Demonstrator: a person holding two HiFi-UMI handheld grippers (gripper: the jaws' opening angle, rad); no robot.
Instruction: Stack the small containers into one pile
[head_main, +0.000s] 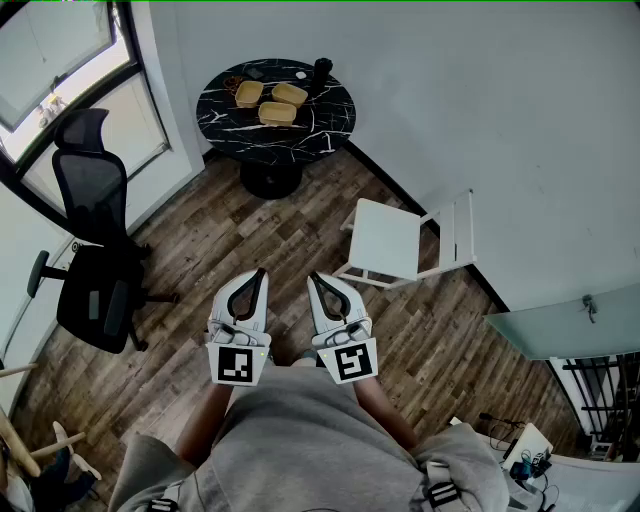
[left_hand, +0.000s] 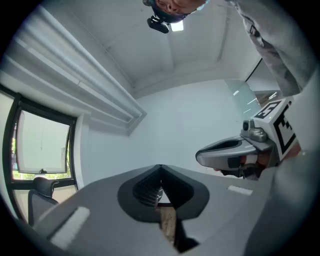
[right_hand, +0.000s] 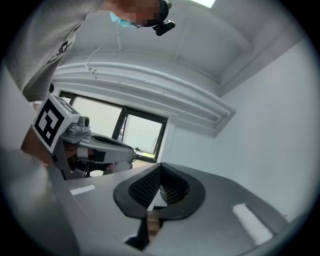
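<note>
Three small tan containers (head_main: 248, 94), (head_main: 290, 94), (head_main: 277, 113) lie separately on a round black marble table (head_main: 330, 125) at the far end of the room. Both grippers are held level close to the person's body, well short of the table. My left gripper (head_main: 262, 271) is shut with nothing between its pads. My right gripper (head_main: 311, 275) beside it is also shut and empty. In the left gripper view the closed jaws (left_hand: 159, 186) face a white wall, with the right gripper (left_hand: 235, 150) alongside. The right gripper view shows its closed jaws (right_hand: 159, 182) and the left gripper (right_hand: 100, 147).
A black cylinder (head_main: 321, 70) and small dark items stand on the table's far side. A white chair (head_main: 385, 240) stands on the wood floor between me and the table. A black office chair (head_main: 95, 260) is at the left, a glass-topped desk (head_main: 560, 325) at the right.
</note>
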